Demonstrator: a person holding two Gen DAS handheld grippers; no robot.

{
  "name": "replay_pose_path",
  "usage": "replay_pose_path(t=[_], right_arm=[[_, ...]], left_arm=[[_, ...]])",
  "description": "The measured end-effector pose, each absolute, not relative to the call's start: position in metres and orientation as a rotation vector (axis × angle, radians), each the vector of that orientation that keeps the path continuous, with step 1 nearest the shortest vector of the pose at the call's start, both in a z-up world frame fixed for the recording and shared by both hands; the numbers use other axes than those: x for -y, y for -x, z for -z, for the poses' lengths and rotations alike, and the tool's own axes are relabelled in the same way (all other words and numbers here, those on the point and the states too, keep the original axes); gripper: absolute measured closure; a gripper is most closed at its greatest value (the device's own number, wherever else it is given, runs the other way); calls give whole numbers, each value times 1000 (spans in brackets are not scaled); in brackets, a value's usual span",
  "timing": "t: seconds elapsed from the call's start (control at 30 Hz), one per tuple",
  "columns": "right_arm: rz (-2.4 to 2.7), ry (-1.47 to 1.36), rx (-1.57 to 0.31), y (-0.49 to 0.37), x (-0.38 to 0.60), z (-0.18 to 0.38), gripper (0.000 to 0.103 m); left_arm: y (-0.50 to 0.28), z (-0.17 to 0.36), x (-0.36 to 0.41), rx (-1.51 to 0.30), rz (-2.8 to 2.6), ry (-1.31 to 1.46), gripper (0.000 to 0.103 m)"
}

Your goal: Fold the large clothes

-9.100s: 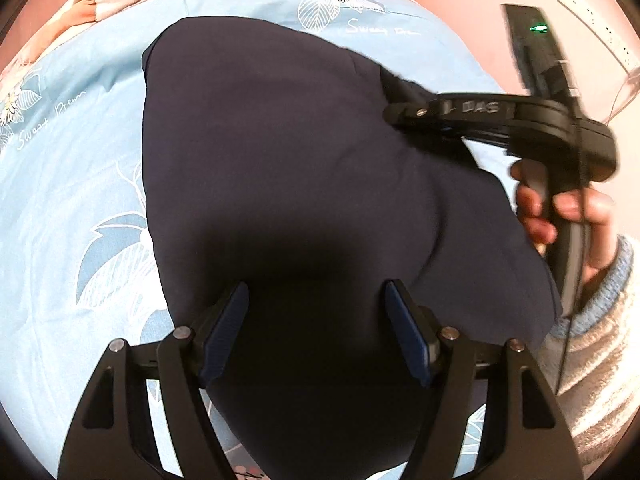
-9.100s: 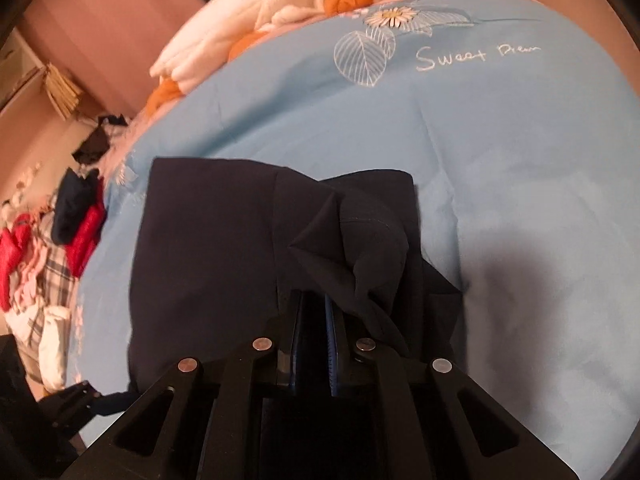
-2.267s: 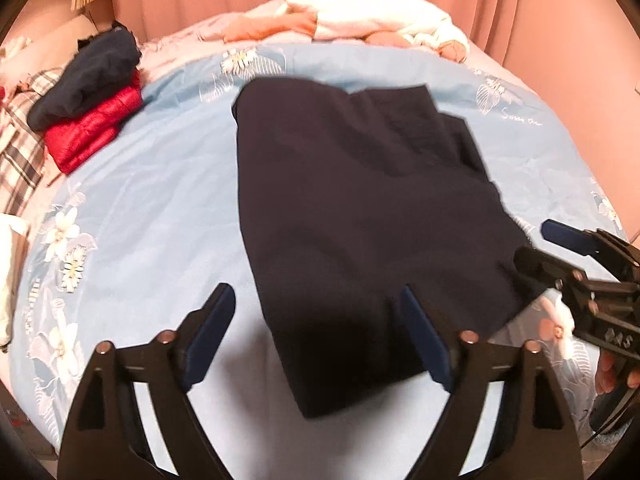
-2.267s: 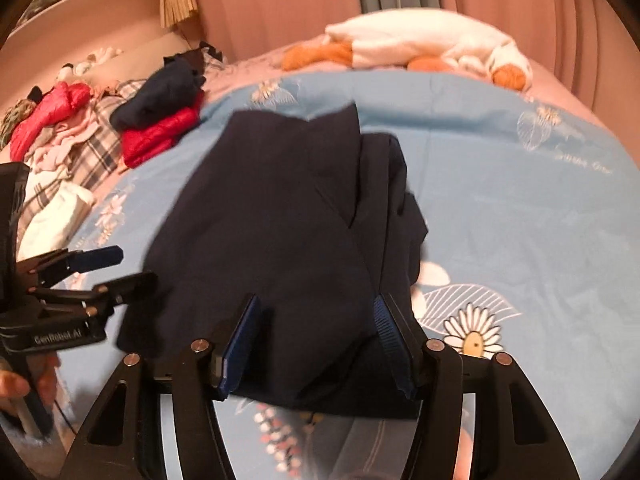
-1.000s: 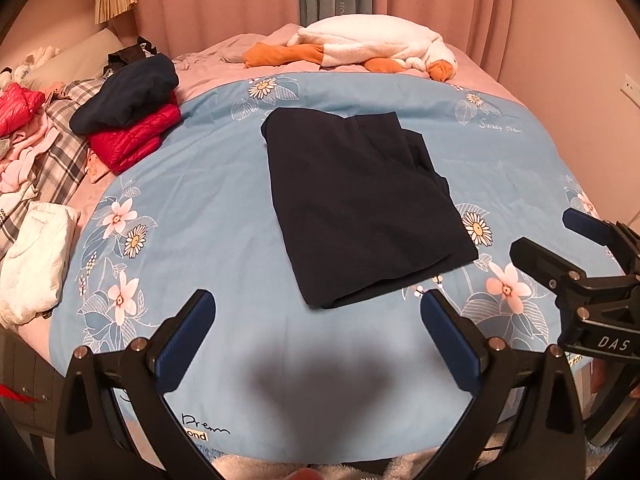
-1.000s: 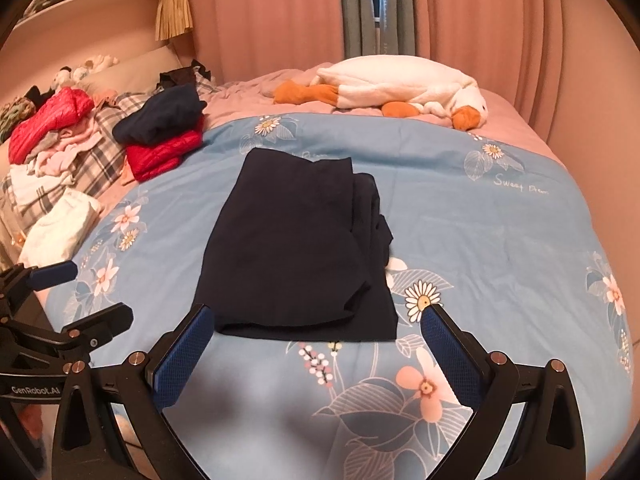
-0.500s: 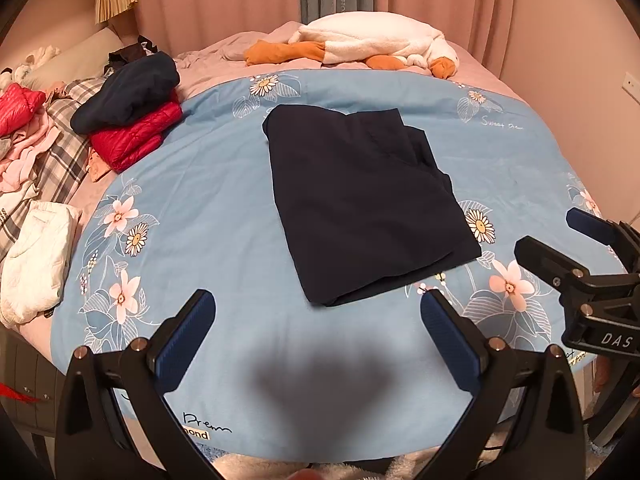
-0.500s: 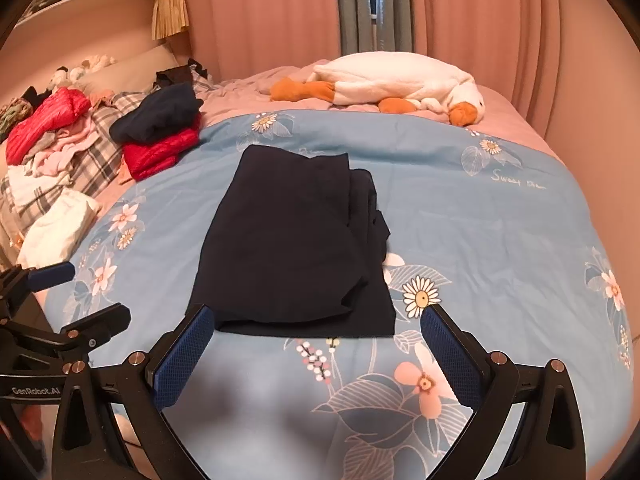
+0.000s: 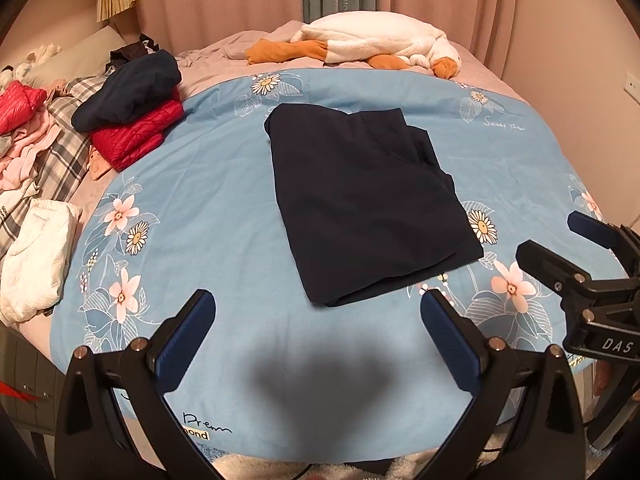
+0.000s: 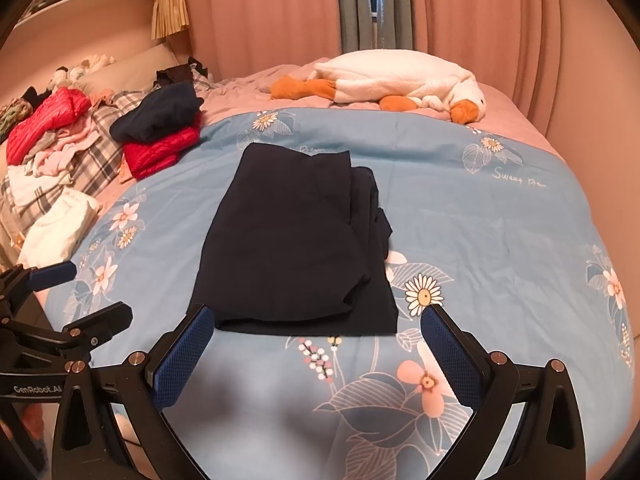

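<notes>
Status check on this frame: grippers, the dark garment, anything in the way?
Left gripper open, empty. Right gripper open, empty. Navy garment folded flat on blue duvet, untouched. Nothing in the way.

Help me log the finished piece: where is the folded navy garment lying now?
The folded navy garment lies flat mid-bed on the blue floral duvet, ahead of both open grippers, with the red-and-navy clothes stack to its left.

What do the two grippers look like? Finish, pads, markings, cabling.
Both are matte black frames with silver screw heads and blue textured pads. The left gripper reads "GenRobot.AI" where it shows in the right wrist view. The right gripper reads "DAS" in the left wrist view, with thin black cables beside it. No sleeve is identifiable.
</notes>
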State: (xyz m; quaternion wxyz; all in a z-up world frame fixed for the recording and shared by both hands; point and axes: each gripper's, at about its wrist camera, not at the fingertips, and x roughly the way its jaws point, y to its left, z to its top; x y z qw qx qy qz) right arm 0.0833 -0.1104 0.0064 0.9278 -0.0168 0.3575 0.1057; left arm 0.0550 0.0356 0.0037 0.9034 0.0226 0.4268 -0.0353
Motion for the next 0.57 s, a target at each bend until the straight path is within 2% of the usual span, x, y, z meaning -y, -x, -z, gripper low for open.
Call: replay_pose_path(t=[0.57], right_arm=[[-222, 36, -737, -83, 106, -5, 1]], left_arm=[[-55, -5, -36, -878, 77, -44, 0]])
